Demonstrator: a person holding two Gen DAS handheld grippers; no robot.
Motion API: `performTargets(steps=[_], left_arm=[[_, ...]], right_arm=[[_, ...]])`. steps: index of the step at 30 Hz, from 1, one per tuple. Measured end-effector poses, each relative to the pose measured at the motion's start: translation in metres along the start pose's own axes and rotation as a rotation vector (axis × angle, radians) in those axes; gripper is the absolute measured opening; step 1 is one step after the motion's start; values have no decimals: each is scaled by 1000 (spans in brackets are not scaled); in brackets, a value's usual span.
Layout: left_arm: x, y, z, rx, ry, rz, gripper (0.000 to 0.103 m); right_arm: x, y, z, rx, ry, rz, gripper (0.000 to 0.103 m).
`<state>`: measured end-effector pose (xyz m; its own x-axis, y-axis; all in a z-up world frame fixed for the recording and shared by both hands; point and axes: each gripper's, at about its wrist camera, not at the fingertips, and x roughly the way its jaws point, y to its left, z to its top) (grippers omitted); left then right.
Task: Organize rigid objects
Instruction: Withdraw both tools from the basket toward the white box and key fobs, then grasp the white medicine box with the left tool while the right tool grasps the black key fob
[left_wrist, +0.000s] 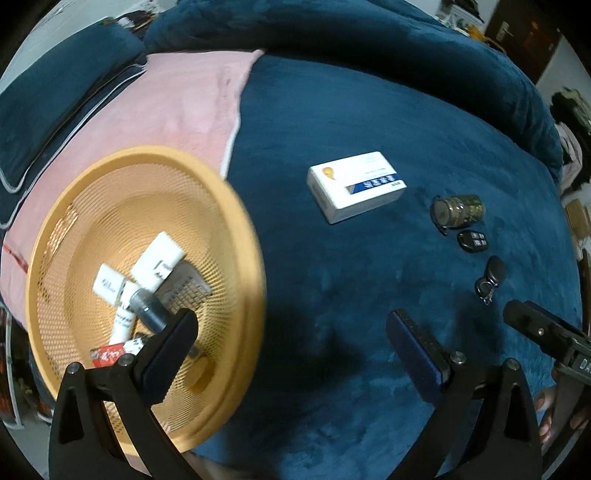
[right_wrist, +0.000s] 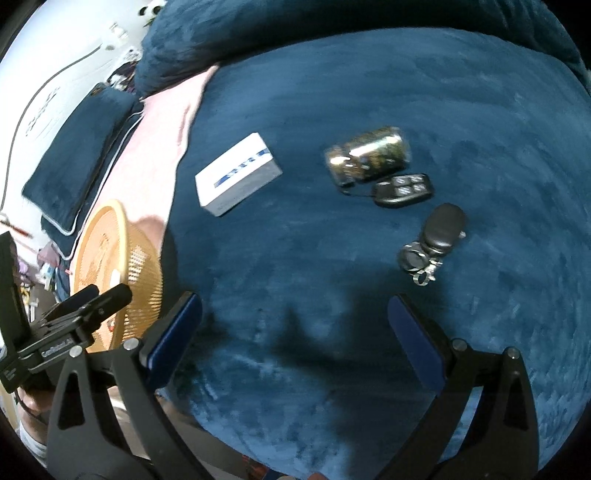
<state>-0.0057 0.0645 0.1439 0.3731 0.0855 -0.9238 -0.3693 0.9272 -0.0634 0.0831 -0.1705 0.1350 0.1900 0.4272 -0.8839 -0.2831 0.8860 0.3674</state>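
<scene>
L gripper (left_wrist: 291, 328): jaws wide, empty, w/ orange mesh basket (left_wrist: 236, 280) under its left finger holding white boxes, a grey tube and a red packet. R gripper (right_wrist: 295, 314): jaws wide, empty, above blue blanket (right_wrist: 369, 92). Ahead of R gripper: oval key fob w/ ring (right_wrist: 441, 229) nearest, ahead-right; 4-button remote (right_wrist: 402, 189) and small jar (right_wrist: 369, 155) beyond it, touching; white box (right_wrist: 238, 173) ahead-left.
</scene>
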Motion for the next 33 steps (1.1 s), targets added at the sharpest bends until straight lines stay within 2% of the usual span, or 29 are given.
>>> performTargets(steps=[14,20,23,25,27,29,31,32,33], left_arm=[[26,-54,9,122,42,-66,102],[33,-58,9,138,49,-70,102],[36,-57,12,135,54,-70,102],[38,-57,15,141,53,-69,102],[39,-56,20,147,44,-70,102],[40,-55,27,154,33,-82,102],[44,-53,37,161,27,-80,102],[47,-53,42,165,28,-76,102],[51,-52,48,172,31,-73,102]], right_arm=[[-5,-75,-7,175,2,-75,102],[4,-91,-8,220,17,-98,102],[8,-92,-3,229,-8,-114,100],[14,-93,3,235,-22,-129,91],[25,-94,10,240,-13,-153,76],[38,-95,17,246,5,-180,75],[51,-97,20,265,31,-193,67],[55,-97,21,267,37,-210,44],[56,-94,22,253,34,-224,26]])
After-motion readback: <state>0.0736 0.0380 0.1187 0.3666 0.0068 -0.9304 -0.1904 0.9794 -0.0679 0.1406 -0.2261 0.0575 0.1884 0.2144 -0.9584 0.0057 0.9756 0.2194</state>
